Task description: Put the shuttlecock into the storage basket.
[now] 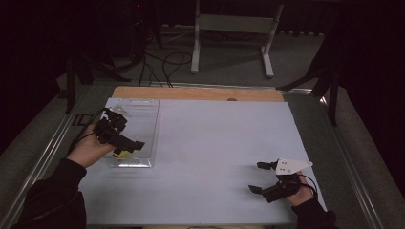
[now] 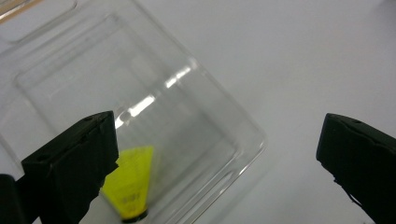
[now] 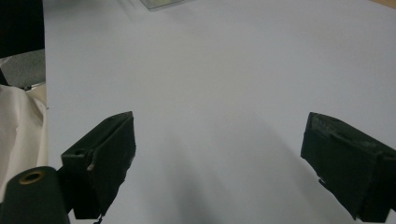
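Note:
A clear plastic tray [image 1: 138, 119] lies on the left part of the white sheet [image 1: 215, 138]. A small yellow piece [image 1: 121, 153] rests in its near end. My left gripper [image 1: 128, 143] hovers over that end, held by a hand coming from the left. In the left gripper view the jaws stand wide apart and hold nothing; the yellow piece [image 2: 130, 184] sits just beside the left jaw, inside the tray [image 2: 154, 88]. My right gripper [image 1: 258, 178] is low at the near right, open over bare sheet, with nothing between its fingers [image 3: 100, 161].
A wooden strip [image 1: 200, 93] runs along the far edge of the table. Beyond it stand a white table frame [image 1: 234, 24] and cables [image 1: 165, 64] on the floor. A corner of the tray [image 3: 161, 3] shows at the top of the right gripper view.

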{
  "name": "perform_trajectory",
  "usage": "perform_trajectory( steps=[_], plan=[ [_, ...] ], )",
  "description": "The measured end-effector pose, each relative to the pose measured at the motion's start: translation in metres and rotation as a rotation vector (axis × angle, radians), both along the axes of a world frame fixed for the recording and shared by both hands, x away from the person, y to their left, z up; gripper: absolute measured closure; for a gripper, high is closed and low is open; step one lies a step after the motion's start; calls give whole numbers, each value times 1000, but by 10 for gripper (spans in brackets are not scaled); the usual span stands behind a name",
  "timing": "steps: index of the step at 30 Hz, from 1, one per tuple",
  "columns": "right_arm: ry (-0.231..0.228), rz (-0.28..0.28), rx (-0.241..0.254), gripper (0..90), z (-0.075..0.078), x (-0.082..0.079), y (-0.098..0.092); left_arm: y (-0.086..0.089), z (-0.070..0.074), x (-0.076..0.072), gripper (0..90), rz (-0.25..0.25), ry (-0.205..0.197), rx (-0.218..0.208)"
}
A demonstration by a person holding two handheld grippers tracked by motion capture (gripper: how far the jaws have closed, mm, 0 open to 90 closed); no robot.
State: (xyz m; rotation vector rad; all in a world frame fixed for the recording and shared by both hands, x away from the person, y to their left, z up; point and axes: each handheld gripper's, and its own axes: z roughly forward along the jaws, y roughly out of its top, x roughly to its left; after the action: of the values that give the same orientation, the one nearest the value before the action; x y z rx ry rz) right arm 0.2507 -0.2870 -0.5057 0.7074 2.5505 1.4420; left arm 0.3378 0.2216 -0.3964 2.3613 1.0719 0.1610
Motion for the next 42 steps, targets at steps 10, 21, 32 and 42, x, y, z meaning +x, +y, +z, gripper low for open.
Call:
perform_trajectory(
  steps=[10,21,32,42],
  plan=[
    [3,3,0,104,-1,0,0,-28,6,-2,0,-66,-50,-35],
    [3,3,-1,104,-1,0,0,-60,2,-7,0,-181,-52,-67],
    [5,3,0,104,-1,0,0,-91,-8,-20,0,-300,-64,-59],
    [6,3,-3,104,-2,0,0,-106,-24,-28,0,-368,-62,-88]
  ],
)
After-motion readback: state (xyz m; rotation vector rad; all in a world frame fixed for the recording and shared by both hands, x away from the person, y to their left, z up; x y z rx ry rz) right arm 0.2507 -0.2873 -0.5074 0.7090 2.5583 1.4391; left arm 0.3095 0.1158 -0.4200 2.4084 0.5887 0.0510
